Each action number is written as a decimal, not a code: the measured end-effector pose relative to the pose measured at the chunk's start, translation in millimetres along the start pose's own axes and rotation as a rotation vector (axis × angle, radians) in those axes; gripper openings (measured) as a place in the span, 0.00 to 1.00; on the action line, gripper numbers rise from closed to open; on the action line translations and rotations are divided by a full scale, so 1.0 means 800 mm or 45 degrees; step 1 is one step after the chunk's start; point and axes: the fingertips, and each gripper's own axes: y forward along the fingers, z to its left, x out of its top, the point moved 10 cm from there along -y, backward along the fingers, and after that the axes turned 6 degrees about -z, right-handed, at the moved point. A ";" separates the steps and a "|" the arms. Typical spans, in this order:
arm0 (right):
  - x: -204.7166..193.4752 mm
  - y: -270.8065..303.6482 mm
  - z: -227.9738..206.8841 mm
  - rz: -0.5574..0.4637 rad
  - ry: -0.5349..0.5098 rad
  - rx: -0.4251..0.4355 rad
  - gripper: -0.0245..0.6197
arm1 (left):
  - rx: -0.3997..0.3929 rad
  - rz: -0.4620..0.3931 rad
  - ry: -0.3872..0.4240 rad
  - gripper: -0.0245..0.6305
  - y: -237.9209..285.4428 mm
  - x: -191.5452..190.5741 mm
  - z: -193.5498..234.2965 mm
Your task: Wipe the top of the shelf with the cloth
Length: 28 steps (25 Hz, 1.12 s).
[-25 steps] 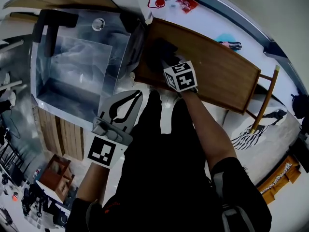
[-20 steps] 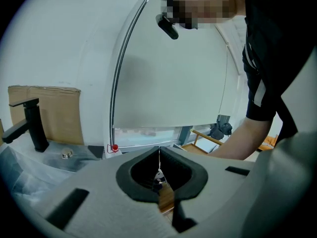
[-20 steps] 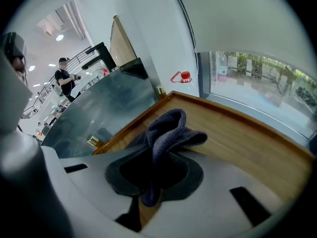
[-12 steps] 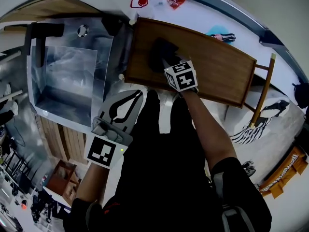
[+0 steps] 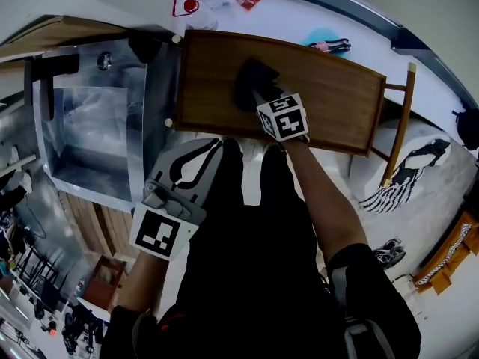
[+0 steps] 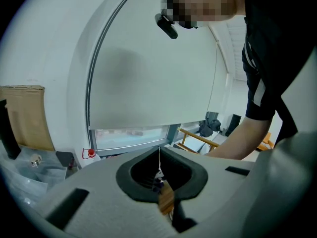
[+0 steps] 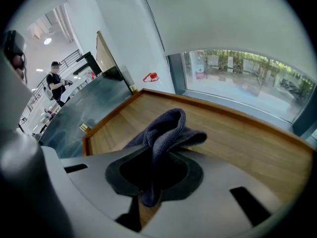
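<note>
A dark blue-grey cloth (image 5: 251,81) lies bunched on the wooden shelf top (image 5: 329,88), left of its middle. My right gripper (image 5: 260,96) reaches over the shelf's near edge and is shut on the cloth. In the right gripper view the cloth (image 7: 166,128) loops up from between the jaws and rests on the shelf top (image 7: 242,138). My left gripper (image 5: 212,147) hangs below the shelf, near the person's body. Its jaws meet with nothing in them. In its own view the left gripper (image 6: 159,151) points at a white wall and window.
A steel sink unit (image 5: 90,126) stands directly left of the shelf. A red-labelled object (image 5: 185,6) and a blue item (image 5: 326,40) lie on the white sill behind. A wooden frame (image 5: 398,118) stands at the shelf's right end. A person (image 7: 56,81) stands far off.
The right gripper and cloth now sit farther from the shelf's left end, and more of the shelf shows to their left. The left gripper has stayed put.
</note>
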 end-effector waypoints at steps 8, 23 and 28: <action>-0.020 -0.030 -0.036 -0.008 0.033 -0.048 0.11 | -0.063 0.020 0.025 0.07 0.033 0.006 -0.025; -0.066 -0.102 -0.118 -0.024 0.107 -0.163 0.11 | -0.190 0.037 0.068 0.07 0.108 0.019 -0.082; -0.082 -0.127 -0.144 -0.028 0.127 -0.207 0.11 | -0.230 0.042 0.072 0.07 0.133 0.024 -0.104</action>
